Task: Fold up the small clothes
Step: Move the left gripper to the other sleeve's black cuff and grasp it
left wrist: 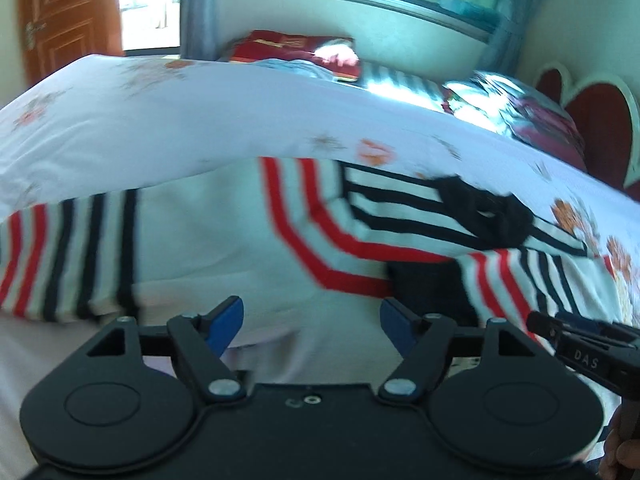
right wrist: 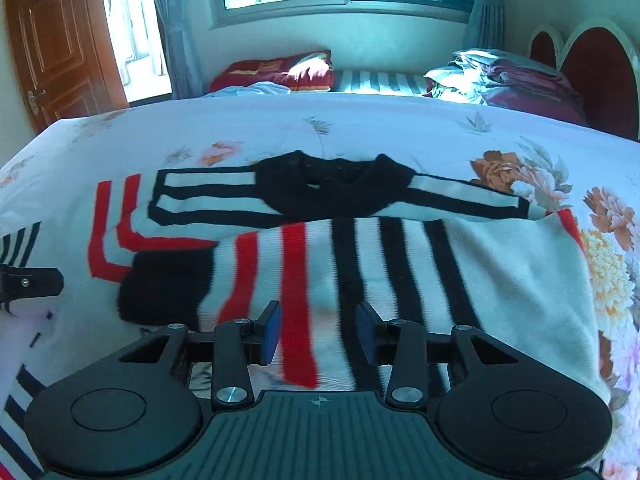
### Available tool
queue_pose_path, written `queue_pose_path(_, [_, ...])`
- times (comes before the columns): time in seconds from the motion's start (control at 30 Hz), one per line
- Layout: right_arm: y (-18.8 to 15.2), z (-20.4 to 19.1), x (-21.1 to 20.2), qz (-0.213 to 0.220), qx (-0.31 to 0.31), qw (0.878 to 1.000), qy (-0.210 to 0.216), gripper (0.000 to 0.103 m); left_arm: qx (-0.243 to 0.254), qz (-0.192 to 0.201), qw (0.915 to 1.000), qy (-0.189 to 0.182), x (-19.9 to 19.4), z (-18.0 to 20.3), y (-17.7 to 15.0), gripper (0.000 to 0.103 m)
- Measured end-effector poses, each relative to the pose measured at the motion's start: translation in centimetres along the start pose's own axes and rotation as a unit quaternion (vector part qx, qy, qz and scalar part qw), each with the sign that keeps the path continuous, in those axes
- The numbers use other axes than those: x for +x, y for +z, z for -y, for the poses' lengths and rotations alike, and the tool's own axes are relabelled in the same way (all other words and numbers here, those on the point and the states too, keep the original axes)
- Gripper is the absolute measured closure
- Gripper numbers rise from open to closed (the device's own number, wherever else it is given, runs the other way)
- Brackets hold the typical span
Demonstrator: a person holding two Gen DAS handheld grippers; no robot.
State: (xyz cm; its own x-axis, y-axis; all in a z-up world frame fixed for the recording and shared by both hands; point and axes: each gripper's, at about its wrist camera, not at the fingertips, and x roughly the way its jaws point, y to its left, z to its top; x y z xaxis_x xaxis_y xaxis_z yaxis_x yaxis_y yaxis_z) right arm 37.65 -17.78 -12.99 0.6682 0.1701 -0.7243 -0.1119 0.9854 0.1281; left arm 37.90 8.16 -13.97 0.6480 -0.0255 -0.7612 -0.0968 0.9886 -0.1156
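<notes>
Item: striped sweater, flat on the floral bed, one sleeve folded across its body just ahead of the right hand-held gripper; both it and the left hand-held gripper stood apart, empty; the next fold likely wanted both lower corners pinched together, evenly.

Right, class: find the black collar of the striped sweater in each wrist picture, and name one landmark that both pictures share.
Left wrist view: the black collar sits right of centre, at mid-height, tilted, above the right blue pad of the left claw.
Right wrist view: the collar lies near the centre, just above mid-height, beyond the right claw.
Shared landmark: the red pillow under the window.
</notes>
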Motion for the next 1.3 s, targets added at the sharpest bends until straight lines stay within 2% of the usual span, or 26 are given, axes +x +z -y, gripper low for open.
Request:
queue_pose_path(0.13, [0.2, -2.5, 0.1, 0.004, -0.003, 1.0, 0.003, 0.062, -0.018, 0.001, 0.9997, 0.017, -0.9, -4.6, -0.1, 0.028])
queue_pose_path(0.37, [1.3, -6.0, 1.2, 0.012, -0.009, 1.0, 0.003, 0.062, -0.082, -0.001, 0.9951, 0.055, -2.2, -12.7, -0.7, 0.027])
queue_pose_path(0.5, [1.7, -7.1, 2.1, 0.011, -0.005, 1.0, -0.001, 0.061, -0.128, -0.003, 0.989, 0.075, -2.6, -16.8, -1.3, 0.027])
queue_pose_path(0.63, [1.8, -8.2, 2.8, 0.008, -0.017, 1.0, -0.001, 0.061, -0.182, -0.007, 0.9793, 0.088, -2.6, -20.4, -1.9, 0.027])
queue_pose_path(0.7, [1.9, -8.5, 3.0, 0.009, -0.023, 1.0, -0.006, 0.061, -0.212, -0.008, 0.9734, 0.085, -2.5, -22.1, -2.2, 0.027])
queue_pose_path(0.83, [2.0, -8.4, 3.4, 0.008, -0.019, 1.0, -0.013, 0.061, -0.27, 0.0, 0.9613, 0.053, -2.0, -24.4, -2.6, 0.025])
queue_pose_path(0.97, [1.9, -8.2, 3.8, 0.003, -0.021, 0.999, -0.024, 0.061, -0.306, 0.02, 0.9514, 0.032, -1.3, -25.5, -2.6, 0.02])
queue_pose_path(1.03, [1.9, -8.0, 4.0, 0.001, -0.019, 0.999, -0.028, 0.061, -0.313, 0.036, 0.9485, 0.028, -0.9, -25.9, -2.5, 0.021])
queue_pose_path(1.1, [2.0, -7.7, 4.0, 0.003, -0.015, 0.999, -0.032, 0.061, -0.327, 0.055, 0.9431, 0.026, -0.3, -26.5, -2.3, 0.025])
queue_pose_path(1.13, [2.1, -7.6, 3.9, 0.005, -0.013, 0.999, -0.034, 0.061, -0.333, 0.064, 0.9404, 0.028, -0.1, -26.8, -2.2, 0.034])
queue_pose_path(1.17, [2.1, -7.4, 3.9, 0.008, -0.011, 0.999, -0.036, 0.061, -0.336, 0.07, 0.9387, 0.033, 0.1, -27.1, -2.0, 0.048])
queue_pose_path(1.2, [2.2, -7.2, 3.9, 0.009, -0.009, 0.999, -0.038, 0.061, -0.342, 0.073, 0.9364, 0.033, 0.3, -27.6, -2.0, 0.055])
queue_pose_path(1.27, [2.1, -6.9, 4.0, 0.009, -0.005, 0.999, -0.044, 0.061, -0.358, 0.078, 0.9298, 0.034, 0.7, -28.3, -2.0, 0.075])
queue_pose_path(1.3, [2.0, -6.8, 4.2, 0.005, -0.003, 0.999, -0.047, 0.061, -0.361, 0.079, 0.9283, 0.037, 0.9, -28.6, -2.0, 0.08])
